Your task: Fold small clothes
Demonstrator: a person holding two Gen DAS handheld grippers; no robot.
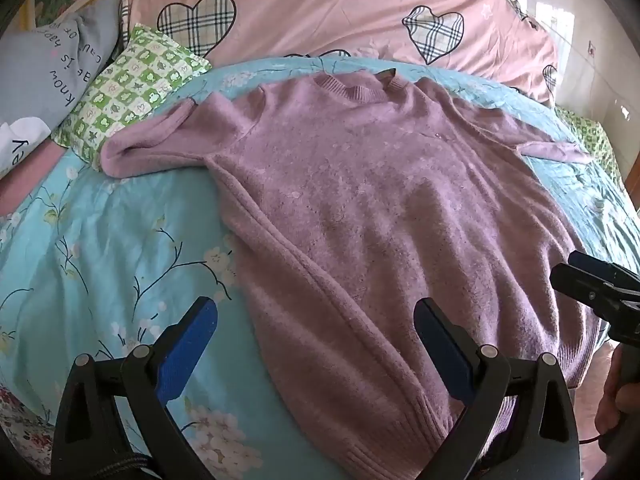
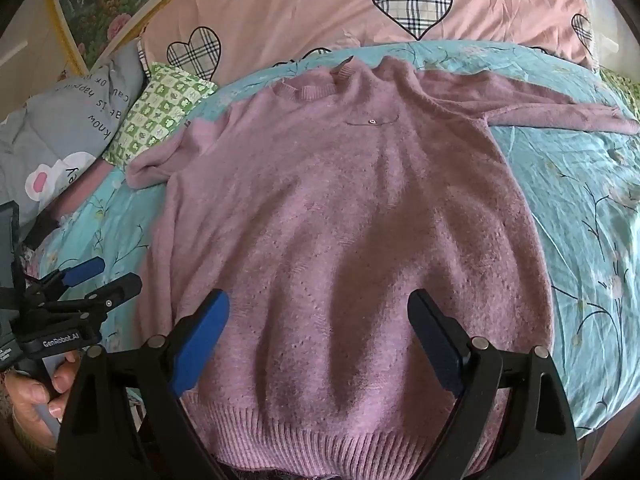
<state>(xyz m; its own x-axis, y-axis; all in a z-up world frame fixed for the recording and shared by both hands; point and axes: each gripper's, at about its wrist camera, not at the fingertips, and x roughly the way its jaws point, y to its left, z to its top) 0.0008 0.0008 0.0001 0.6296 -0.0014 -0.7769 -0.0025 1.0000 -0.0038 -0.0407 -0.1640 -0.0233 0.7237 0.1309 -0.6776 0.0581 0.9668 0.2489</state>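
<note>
We find a mauve knitted sweater (image 1: 360, 208) laid flat, front up, on a bed covered by a turquoise floral sheet (image 1: 100, 248). Its ribbed collar points toward the head of the bed and its ribbed hem (image 2: 320, 436) lies nearest the cameras. One sleeve is bent beside a green checked pillow (image 1: 136, 84); the other stretches out sideways across the sheet (image 2: 560, 118). A small metal stud (image 2: 373, 121) sits on the chest. A pink duvet with plaid hearts (image 1: 320, 12) is bunched behind the collar, and a grey printed pillow (image 1: 68, 64) lies beside the green one.

The left gripper (image 1: 316, 324) hovers over the sweater's side seam near the hem, its fingers (image 1: 188, 344) spread wide with nothing between them; one finger stands over the sheet, the other over the knit. The right gripper (image 2: 318, 316) hangs over the hem's middle, its fingers (image 2: 202, 340) likewise spread and empty. We cannot tell whether either touches the fabric. In the right wrist view a hand (image 2: 36, 392) grips the left tool's handle.
</note>
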